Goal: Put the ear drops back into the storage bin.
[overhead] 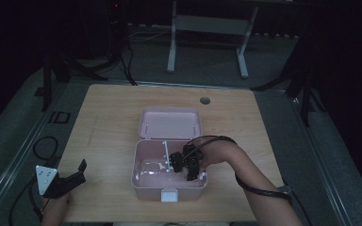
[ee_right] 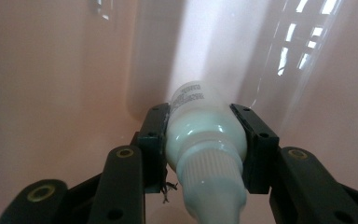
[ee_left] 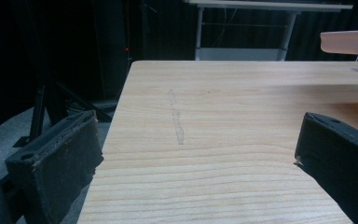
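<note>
On the wooden table (overhead: 108, 117), seen from above, a pink box (overhead: 143, 181) sits with its lid (overhead: 170, 123) thrown back, and the right gripper (overhead: 187, 165) reaches down inside it. Off at the table's near left corner, the left gripper (overhead: 70, 181) rests apart from the box. Along the left gripper view, its jaws stand spread over bare wood, the lid's edge (ee_left: 349, 42) at far right. Inside the box (ee_right: 51, 70), the right gripper view shows its jaws clamped on a small white bottle (ee_right: 205, 135), ribbed cap toward the camera.

Glossy white plastic bottle (ee_right: 200, 130), matt wood-grain table (ee_left: 223, 140)
</note>
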### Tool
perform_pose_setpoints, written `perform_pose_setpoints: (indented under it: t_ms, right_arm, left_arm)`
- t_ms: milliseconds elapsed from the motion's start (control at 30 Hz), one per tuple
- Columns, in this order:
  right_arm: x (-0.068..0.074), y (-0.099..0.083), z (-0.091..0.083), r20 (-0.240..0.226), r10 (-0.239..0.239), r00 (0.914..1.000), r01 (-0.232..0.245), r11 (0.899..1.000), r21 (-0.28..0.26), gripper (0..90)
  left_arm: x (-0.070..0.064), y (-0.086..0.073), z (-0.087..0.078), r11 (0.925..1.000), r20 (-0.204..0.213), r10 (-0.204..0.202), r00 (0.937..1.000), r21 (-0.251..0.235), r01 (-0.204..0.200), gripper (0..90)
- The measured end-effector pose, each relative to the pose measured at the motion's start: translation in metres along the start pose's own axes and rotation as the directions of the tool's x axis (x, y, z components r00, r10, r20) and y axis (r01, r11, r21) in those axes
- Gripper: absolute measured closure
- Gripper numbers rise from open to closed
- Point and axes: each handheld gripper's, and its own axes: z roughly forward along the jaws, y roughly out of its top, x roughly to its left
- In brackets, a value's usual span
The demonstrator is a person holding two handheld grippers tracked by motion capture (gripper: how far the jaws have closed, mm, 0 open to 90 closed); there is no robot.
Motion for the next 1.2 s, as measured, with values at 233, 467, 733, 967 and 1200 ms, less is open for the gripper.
perform_pose_setpoints:
  t_ms: [233, 467, 733, 967, 1200]
  right_arm:
    - [-0.003, 0.001, 0.017, -0.025, -0.006, 0.9997, 0.007, 0.999, 0.043, 59.4]
    - [-0.003, 0.001, 0.030, -0.045, 0.007, 0.9990, -0.005, 0.999, 0.038, 59.4]
    - [-0.002, 0.003, 0.037, -0.028, 0.017, 0.9995, -0.015, 0.997, 0.072, 59.3]
    - [-0.002, 0.004, 0.041, -0.011, 0.017, 0.9998, -0.016, 0.993, 0.115, 59.0]
    - [-0.001, 0.004, 0.039, -0.014, 0.022, 0.9997, -0.021, 0.994, 0.107, 56.9]
  left_arm:
    - [0.000, 0.000, 0.000, 1.0000, 0.002, 0.002, 1.0000, 0.000, -0.002, 0.5]
    - [0.000, 0.000, 0.000, 1.0000, 0.000, 0.004, 1.0000, 0.002, -0.004, 0.5]
    - [0.000, 0.000, 0.000, 1.0000, 0.002, 0.006, 1.0000, 0.002, -0.006, 0.4]
    - [0.000, 0.000, 0.000, 1.0000, 0.001, 0.006, 1.0000, 0.001, -0.006, 0.4]
    - [0.000, 0.000, 0.000, 1.0000, 0.000, 0.004, 1.0000, 0.000, -0.004, 0.5]
